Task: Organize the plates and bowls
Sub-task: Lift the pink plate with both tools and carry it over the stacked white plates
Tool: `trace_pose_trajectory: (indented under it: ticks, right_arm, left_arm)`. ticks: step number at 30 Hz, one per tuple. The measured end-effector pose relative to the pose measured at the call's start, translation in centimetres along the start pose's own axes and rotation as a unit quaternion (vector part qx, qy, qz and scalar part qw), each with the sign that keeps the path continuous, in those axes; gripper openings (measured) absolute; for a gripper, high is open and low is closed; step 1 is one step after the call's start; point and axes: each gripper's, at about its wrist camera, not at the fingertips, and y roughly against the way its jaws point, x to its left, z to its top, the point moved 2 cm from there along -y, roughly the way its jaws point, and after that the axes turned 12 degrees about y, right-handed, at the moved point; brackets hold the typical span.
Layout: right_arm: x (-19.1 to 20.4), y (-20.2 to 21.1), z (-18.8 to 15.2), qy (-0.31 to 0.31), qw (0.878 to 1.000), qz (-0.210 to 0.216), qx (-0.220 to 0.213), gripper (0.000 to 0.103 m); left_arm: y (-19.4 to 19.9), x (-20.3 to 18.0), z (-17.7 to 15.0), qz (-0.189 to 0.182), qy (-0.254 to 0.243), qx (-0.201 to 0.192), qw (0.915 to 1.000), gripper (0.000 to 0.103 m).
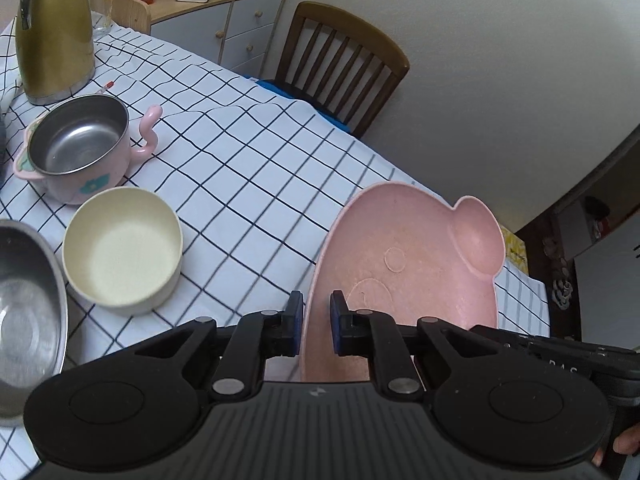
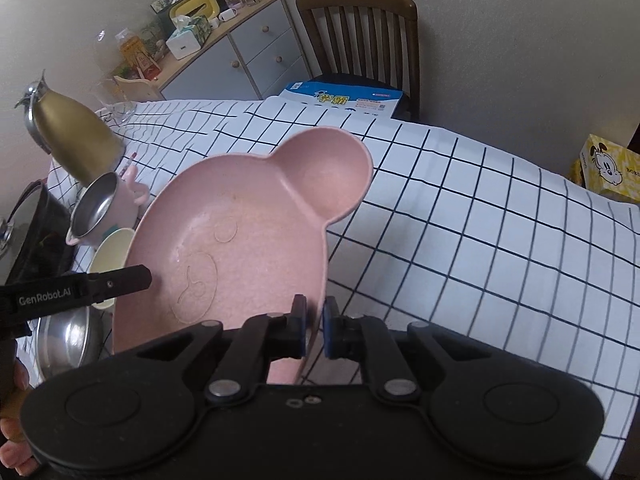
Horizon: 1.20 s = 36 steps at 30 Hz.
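Observation:
A pink bear-shaped plate (image 1: 404, 268) with a round ear well is held tilted above the checked tablecloth (image 1: 240, 184). My left gripper (image 1: 316, 320) is shut on its left rim. My right gripper (image 2: 314, 330) is shut on the opposite rim of the same plate (image 2: 240, 236). The left gripper's finger (image 2: 116, 280) shows at the plate's left edge in the right wrist view. A cream bowl (image 1: 122, 250), a pink steel-lined pot (image 1: 78, 144) and a steel bowl (image 1: 28, 312) stand on the table to the left.
A gold kettle (image 1: 54, 28) stands at the table's far left. A wooden chair (image 1: 340, 60) holding a blue book (image 2: 344, 100) is behind the table. A grey cabinet (image 1: 236, 24) with clutter stands by the wall. A yellow box (image 2: 610, 168) sits at the right.

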Motion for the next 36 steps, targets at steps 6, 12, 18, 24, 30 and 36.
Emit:
trace_pose_trajectory:
  ticks: [6,12,18,24,30,36]
  right_arm:
    - [0.5,4.0,-2.2,0.007,1.000,0.001,-0.005,0.009]
    - [0.8,7.6,-5.5,0.008,1.000,0.009,0.000,0.009]
    - [1.2,9.9,-9.7,0.021,1.000,0.012,0.018,0.009]
    - [1.7,10.5,-13.1,0.042,0.998,0.011,0.049,0.008]
    - [1.7,10.5,-15.7,0.050,0.996,0.012,0.067,0.008]
    - [1.6,10.5,-19.1,0.056,0.995,0.019,0.081,0.008]
  left_arm:
    - [4.3,-1.1,-3.2,-0.004,-0.003,-0.001,1.0000,0.013]
    - [7.8,-1.2,-7.4,-0.010,-0.004,0.008,0.9999,0.013]
    - [9.7,-0.2,-13.0,0.003,0.002,0.031,0.9995,0.013]
    - [10.2,1.3,-18.6,0.007,0.014,0.060,0.9981,0.013]
    - [10.5,2.3,-22.6,0.009,0.026,0.077,0.9966,0.013]
    - [10.2,3.4,-25.6,0.018,0.038,0.093,0.9947,0.013]
